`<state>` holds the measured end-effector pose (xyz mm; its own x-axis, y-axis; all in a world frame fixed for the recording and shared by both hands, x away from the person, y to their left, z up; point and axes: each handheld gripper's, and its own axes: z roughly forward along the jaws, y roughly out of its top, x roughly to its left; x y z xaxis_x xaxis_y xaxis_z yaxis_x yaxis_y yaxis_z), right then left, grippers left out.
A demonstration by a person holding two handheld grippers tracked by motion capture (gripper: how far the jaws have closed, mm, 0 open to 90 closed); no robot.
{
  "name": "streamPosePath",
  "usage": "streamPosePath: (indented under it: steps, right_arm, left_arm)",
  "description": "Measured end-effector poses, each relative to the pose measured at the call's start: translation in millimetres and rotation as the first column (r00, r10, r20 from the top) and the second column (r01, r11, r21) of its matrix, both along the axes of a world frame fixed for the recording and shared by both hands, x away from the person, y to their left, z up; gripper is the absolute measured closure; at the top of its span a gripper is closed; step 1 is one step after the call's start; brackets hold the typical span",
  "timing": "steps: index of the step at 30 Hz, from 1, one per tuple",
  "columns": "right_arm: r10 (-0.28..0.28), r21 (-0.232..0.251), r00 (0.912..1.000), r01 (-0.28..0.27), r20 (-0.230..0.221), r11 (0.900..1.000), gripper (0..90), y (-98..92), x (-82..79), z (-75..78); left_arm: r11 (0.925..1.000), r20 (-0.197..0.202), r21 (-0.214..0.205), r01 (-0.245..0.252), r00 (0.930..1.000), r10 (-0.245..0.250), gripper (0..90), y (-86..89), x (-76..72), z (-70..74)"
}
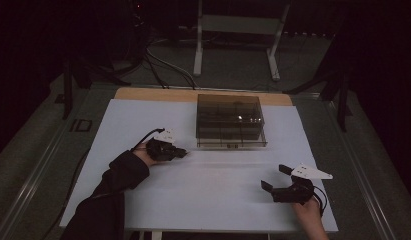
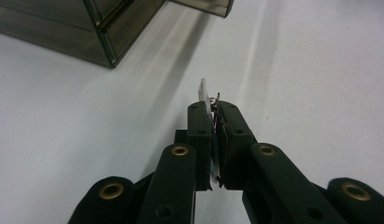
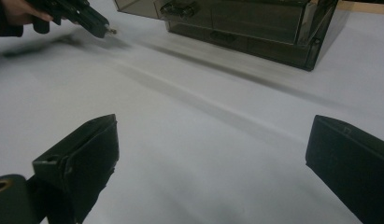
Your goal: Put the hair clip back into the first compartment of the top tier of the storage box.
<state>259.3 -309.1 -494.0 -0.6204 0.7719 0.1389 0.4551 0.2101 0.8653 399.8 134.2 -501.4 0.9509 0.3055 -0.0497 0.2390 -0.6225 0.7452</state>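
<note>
My left gripper lies on the white table, pointing right, just left of a smoky clear plastic drawer box. In the left gripper view its jaws are shut on a small thin pale flat piece, whose top edge sticks out past the fingertips; what it is I cannot tell. The box's corner shows at the upper left there. My right gripper rests near the table's front right, jaws spread wide with nothing between them. From it I see the box ahead and the left gripper far left.
The box stands at the back middle of the table, with its drawer fronts toward me. A wooden strip runs along the table's far edge. Beyond it are a dark floor, cables and a white stand.
</note>
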Motion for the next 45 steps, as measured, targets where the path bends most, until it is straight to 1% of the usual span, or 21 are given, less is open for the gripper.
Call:
streamPosePath:
  steps: [5, 7, 8, 11, 15, 16, 21, 23, 26, 30, 35, 36, 39, 40, 44, 45]
  right_arm:
    - [0.0, 0.003, 1.0, 0.0, -0.001, 1.0, 2.4, -0.1, -0.3, 0.3]
    - [0.0, 0.004, 1.0, 0.0, -0.001, 1.0, 2.4, -0.2, -0.3, 0.3]
    - [-0.001, 0.004, 1.0, 0.001, -0.001, 1.0, 2.4, -0.3, -0.3, 0.3]
    - [-0.005, 0.006, 1.0, 0.005, 0.001, 1.0, 2.4, -1.0, -0.1, 0.1]
    - [-0.005, 0.007, 1.0, 0.005, 0.002, 1.0, 2.4, -0.7, -0.2, 0.5]
    - [-0.005, 0.008, 1.0, 0.005, 0.001, 1.0, 2.5, -0.6, -0.2, 0.5]
    - [-0.003, 0.008, 1.0, 0.003, 0.005, 1.0, 2.5, -0.9, -0.3, 0.7]
    - [-0.005, 0.012, 1.0, 0.005, 0.006, 0.9999, 2.4, -1.3, -0.4, 0.6]
    - [-0.006, 0.01, 1.0, 0.005, 0.008, 0.9999, 2.4, -1.4, -0.4, 0.7]
    - [-0.001, 0.011, 1.0, 0.001, 0.009, 0.9999, 2.4, -1.0, -0.7, 1.2]
    - [-0.001, 0.01, 1.0, 0.001, 0.009, 0.9999, 2.4, -0.7, -0.7, 1.2]
    - [0.0, 0.01, 1.0, 0.0, 0.01, 0.9999, 2.4, -0.7, -0.8, 1.2]
    - [-0.001, 0.012, 1.0, 0.001, 0.009, 0.9999, 2.4, -1.0, -0.7, 1.3]
    - [-0.001, 0.013, 1.0, 0.001, 0.009, 0.9999, 2.4, -1.0, -0.9, 1.5]
    - [-0.003, 0.018, 0.9999, 0.003, 0.012, 0.9998, 2.4, -1.5, -1.2, 1.9]
    - [-0.002, 0.019, 0.9999, 0.002, 0.011, 0.9998, 2.5, -1.5, -1.1, 1.8]
  left_arm:
    - [0.9999, 0.005, 0.01, 0.011, 0.9999, -0.011, 87.0, -0.5, -2.0, 9.1]
    - [1.0, 0.002, -0.001, 0.01, 1.0, -0.01, 87.0, 0.0, -2.8, 12.7]
    - [0.9999, 0.004, 0.002, 0.012, 0.9999, -0.012, 87.0, 0.3, -3.2, 14.6]
    - [0.9999, -0.008, -0.007, 0.01, 0.9999, -0.01, 87.0, 0.9, -4.0, 20.0]
    - [0.9998, -0.009, -0.012, 0.014, 0.9999, -0.014, 86.9, 0.9, -5.7, 28.6]
    - [0.9997, -0.013, -0.019, 0.016, 0.9998, -0.016, 87.0, 0.9, -6.0, 30.9]
    - [0.9996, 0.006, -0.022, 0.021, 0.9998, -0.021, 86.9, -0.4, -9.8, 43.4]
    - [0.9992, 0.006, -0.03, 0.025, 0.9997, -0.024, 86.9, -0.3, -11.4, 48.8]
    - [0.9992, 0.017, -0.027, 0.029, 0.9995, -0.028, 86.9, 0.2, -12.5, 56.6]
    - [0.9989, 0.019, -0.036, 0.03, 0.9994, -0.029, 86.9, 0.8, -12.5, 66.6]
    - [0.9974, 0.023, -0.066, 0.029, 0.9994, -0.027, 86.9, -0.1, -12.7, 78.5]
    - [0.9976, 0.026, -0.064, 0.029, 0.9993, -0.028, 86.9, -0.8, -12.7, 80.7]
    - [0.9974, 0.02, -0.065, 0.032, 0.9993, -0.03, 86.9, -3.6, -13.1, 86.6]
    - [0.9972, 0.012, -0.068, 0.032, 0.9994, -0.031, 86.9, -4.6, -13.7, 88.3]
    - [0.9957, 0.011, -0.086, 0.033, 0.9994, -0.032, 86.9, -7.0, -15.7, 95.5]
    - [0.9954, 0.005, -0.091, 0.03, 0.9995, -0.03, 86.9, -7.6, -15.5, 97.1]
